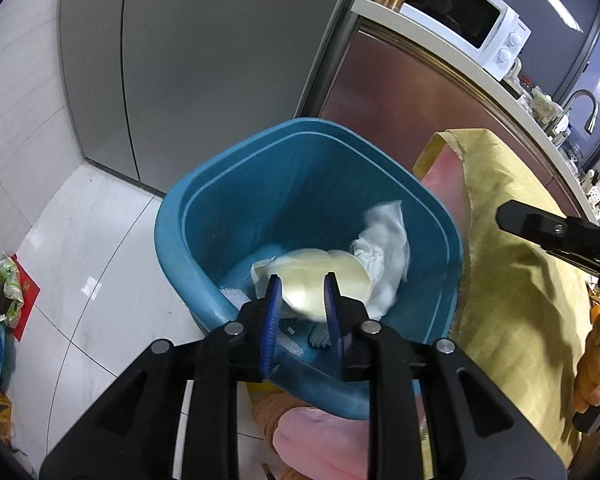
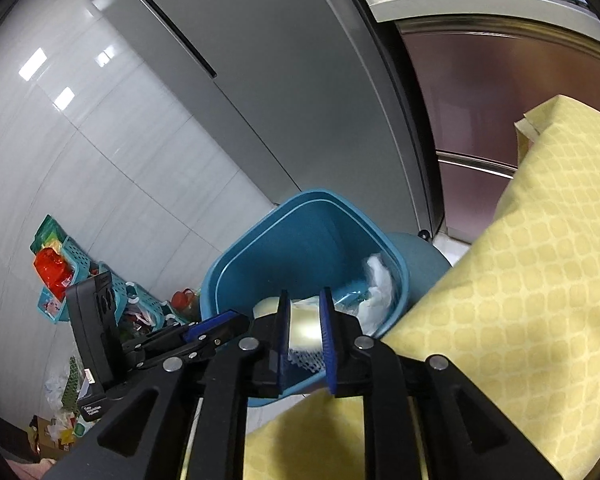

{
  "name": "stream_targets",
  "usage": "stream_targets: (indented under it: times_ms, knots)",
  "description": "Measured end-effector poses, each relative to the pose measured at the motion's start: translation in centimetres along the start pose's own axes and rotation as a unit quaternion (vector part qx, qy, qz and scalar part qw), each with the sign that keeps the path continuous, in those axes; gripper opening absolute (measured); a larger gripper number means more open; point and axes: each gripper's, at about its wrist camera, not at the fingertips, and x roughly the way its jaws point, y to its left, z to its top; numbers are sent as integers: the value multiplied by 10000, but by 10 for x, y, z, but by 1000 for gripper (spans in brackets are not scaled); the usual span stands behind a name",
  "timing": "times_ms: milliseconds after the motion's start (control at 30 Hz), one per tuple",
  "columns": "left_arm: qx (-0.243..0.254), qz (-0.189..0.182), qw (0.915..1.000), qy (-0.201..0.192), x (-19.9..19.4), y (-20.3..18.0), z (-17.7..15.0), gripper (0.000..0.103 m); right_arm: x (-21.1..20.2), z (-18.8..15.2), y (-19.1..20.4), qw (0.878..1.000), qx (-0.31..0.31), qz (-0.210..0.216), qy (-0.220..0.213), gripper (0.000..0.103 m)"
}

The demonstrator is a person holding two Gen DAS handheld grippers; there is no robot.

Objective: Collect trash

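Over the blue bin (image 1: 220, 216), from the left wrist: left tongs (image 1: 303, 284) poised above the opening, pads narrowly apart, nothing pinched, likely just right for a drop. Inside, a pale yellowish wrapper (image 1: 320, 280) blurred low in the bin, beside crumpled white plastic (image 1: 384, 248). Right tongs (image 1: 540, 228) visible at the edge, above the yellow cloth (image 1: 512, 280). From the right wrist: right tongs (image 2: 305, 320) also narrowly parted and empty, aimed into the same bin; more litter on the floor (image 2: 56, 276) by the wall.

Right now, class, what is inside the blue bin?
Inside the blue bin lie a pale yellowish wrapper and crumpled white plastic. Whatever sits beneath them is covered.
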Motion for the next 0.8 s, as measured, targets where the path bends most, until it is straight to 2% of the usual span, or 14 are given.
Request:
stream_targets:
  times_ms: [167,400,567,800]
  knots:
    - [30,-42,9999,-119,-8,-4,-4,29,-19,-5,-2,9999,-60,-66,-133,24]
    - [541,-412,9964,-513,-39,-43,-9,39,-74,-23,-1,9984,-338,-92,-445,37]
    - [1021,-920,9879,-716,-60,-88,-15,44,-130,-44,-12,9953,-405,-266,-843,38]
    - [1511,-1585,9739,-599,-70,-152,-31,45,-205,-80,-47,9851,75,-689,-1574,38]
